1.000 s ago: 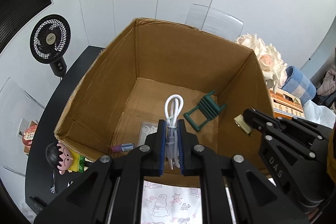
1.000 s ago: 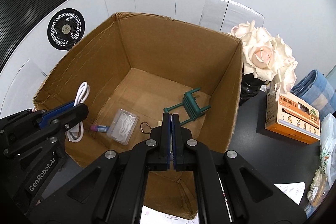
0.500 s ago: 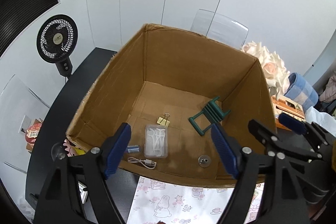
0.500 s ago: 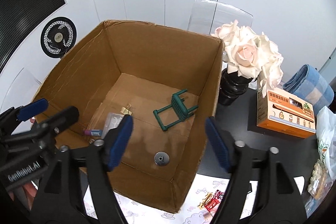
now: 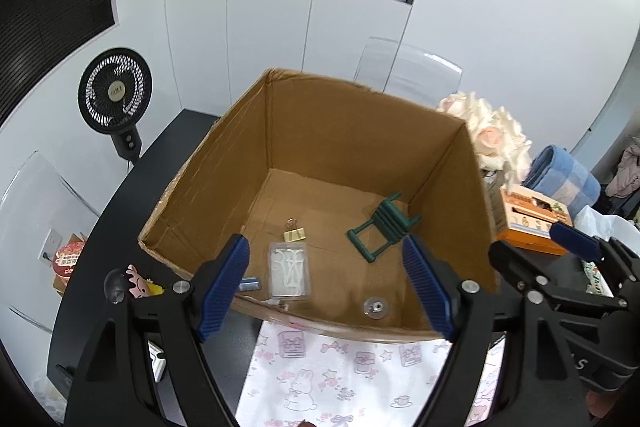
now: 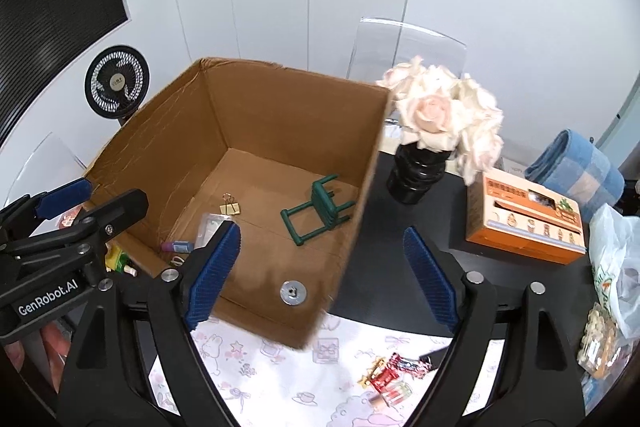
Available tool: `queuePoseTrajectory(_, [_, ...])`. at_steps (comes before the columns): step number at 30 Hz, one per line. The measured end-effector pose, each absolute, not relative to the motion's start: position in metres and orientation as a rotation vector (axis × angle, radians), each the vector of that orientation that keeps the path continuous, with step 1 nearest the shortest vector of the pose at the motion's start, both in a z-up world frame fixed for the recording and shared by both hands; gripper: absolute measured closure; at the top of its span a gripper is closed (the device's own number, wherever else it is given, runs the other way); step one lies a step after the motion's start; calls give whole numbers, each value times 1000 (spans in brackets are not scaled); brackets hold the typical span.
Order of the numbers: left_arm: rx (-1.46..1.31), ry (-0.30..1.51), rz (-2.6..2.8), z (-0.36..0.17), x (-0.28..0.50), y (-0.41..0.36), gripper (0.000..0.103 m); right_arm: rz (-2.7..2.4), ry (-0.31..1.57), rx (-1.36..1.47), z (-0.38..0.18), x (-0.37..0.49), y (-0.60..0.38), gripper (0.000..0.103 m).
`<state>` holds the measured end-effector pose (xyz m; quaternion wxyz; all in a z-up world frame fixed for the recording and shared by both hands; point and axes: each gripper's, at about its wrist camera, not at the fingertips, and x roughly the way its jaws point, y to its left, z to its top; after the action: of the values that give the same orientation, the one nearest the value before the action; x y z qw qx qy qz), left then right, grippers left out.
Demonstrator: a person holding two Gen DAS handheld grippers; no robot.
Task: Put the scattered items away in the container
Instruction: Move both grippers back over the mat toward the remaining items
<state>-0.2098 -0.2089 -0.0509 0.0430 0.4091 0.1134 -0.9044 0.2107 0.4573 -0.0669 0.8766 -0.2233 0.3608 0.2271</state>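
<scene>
Hovering left gripper (image 5: 326,283) agape, cardboard box (image 5: 320,115) beneath — empty-handed

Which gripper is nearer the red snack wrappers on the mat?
Right. The right gripper hangs just above and left of the red snack wrappers; the left gripper is over the cardboard box, farther left.

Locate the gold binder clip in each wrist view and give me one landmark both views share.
Left wrist view: the gold binder clip lies on the cardboard box floor, left of centre, just beyond the clear plastic case.
Right wrist view: the clip lies on the box floor, left of the green toy chair.
Shared landmark: the green toy chair, to the clip's right in both.
</scene>
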Motion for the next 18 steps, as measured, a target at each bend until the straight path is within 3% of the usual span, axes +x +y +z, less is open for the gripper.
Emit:
queuePoseTrajectory(2, [1224,345,-2787,-45,-203,-200,24,463,740,-460,-61,206,442,5])
queuePoseTrajectory(7, [1186,302,-2845,-32,-180,-170,17,444,739,-419,-46,193,398,0])
queuePoseTrajectory(18, [1261,230,-2926,-40,-131,-87,16,343,738,-381,-27,162,283,0])
